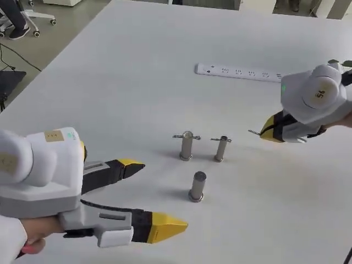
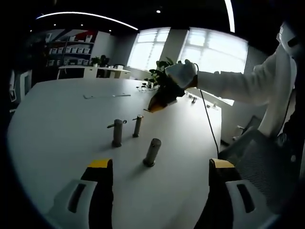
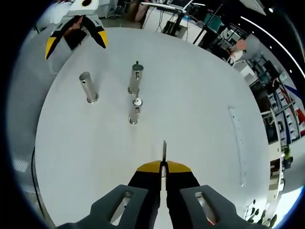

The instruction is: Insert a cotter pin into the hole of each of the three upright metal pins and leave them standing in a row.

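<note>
The right gripper (image 3: 164, 168) has its jaws pressed together on the shank of a cotter pin (image 3: 164, 150), which projects straight ahead beyond the tips. The left gripper (image 1: 162, 194) has its jaws wide apart with nothing between them. In the head view it hovers over the table (image 1: 110, 82) at about 8 o'clock from the pin group.

The rear left pin (image 1: 187, 147) and rear right pin (image 1: 220, 149) stand upright side by side, each with a cotter pin lying crosswise through its top. The bare pin (image 1: 197, 187) stands upright at 6 o'clock from that pair, near them but apart, with nothing through it. Its hole is too small to make out. The right gripper lies at roughly 2 o'clock from the bare pin, well apart. A power strip (image 1: 239, 72) lies at 12 o'clock, well clear of the work.

Assessment: two of the three pins are fitted, and the step in hand is carrying the last cotter pin to the bare pin.

The next move calls for:
- bringing the cotter pin's tip level with the cross hole and square to it, then pushing it through;
- probably the left gripper closing on the bare pin's body, since an unheld pin may tip under the push;
- afterwards, likely shifting the bare pin into line with the other two.
</note>
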